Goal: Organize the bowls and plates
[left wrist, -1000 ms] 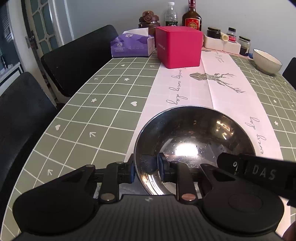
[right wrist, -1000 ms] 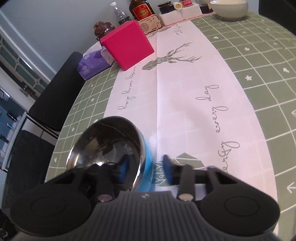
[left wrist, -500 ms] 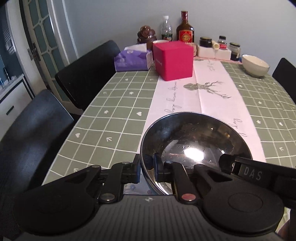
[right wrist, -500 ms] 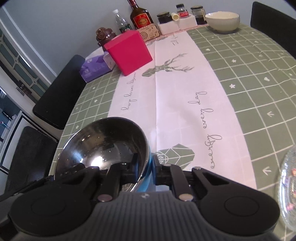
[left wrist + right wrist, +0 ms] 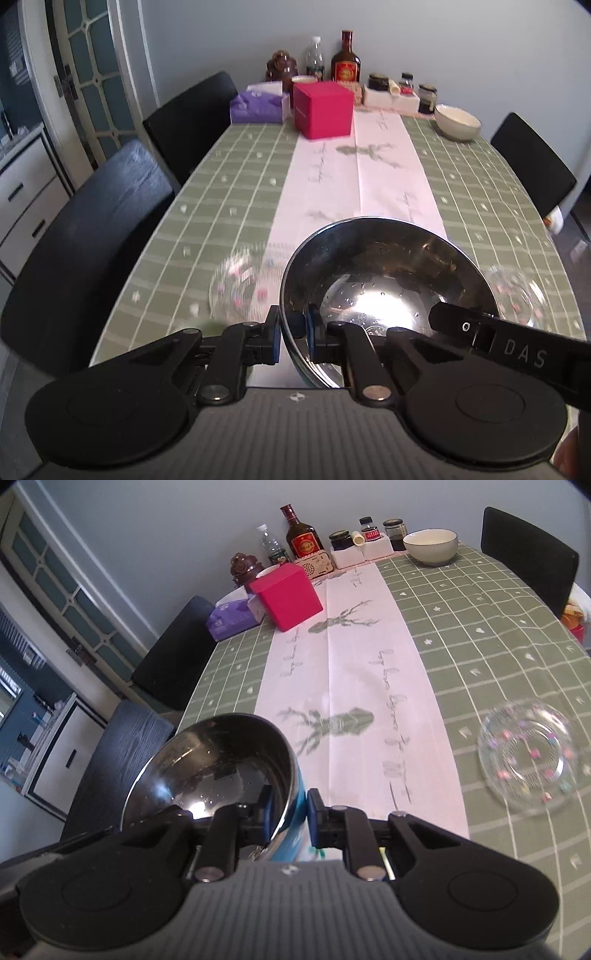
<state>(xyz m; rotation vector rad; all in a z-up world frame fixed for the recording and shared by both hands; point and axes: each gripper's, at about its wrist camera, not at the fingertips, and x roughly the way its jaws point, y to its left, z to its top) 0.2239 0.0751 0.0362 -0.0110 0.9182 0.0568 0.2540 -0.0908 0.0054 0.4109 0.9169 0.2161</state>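
Note:
A steel bowl (image 5: 388,280) with a blue outside is held in the air above the near end of the table. My left gripper (image 5: 293,336) is shut on its near-left rim. My right gripper (image 5: 290,818) is shut on its right rim, where the bowl (image 5: 218,760) shows tilted. Two clear glass plates with coloured dots lie on the green cloth below: one at the left (image 5: 240,286), one at the right (image 5: 517,291), (image 5: 528,753). A cream ceramic bowl (image 5: 457,121), (image 5: 430,546) stands at the far right.
A pink box (image 5: 322,109), purple tissue box (image 5: 258,106), bottles (image 5: 345,59) and jars (image 5: 406,88) stand at the far end. A white runner (image 5: 354,184) runs down the table's middle. Black chairs (image 5: 92,229) stand at both sides.
Both grippers have risen and drawn back with the steel bowl held between them. The two glass plates on the table have come into view below it.

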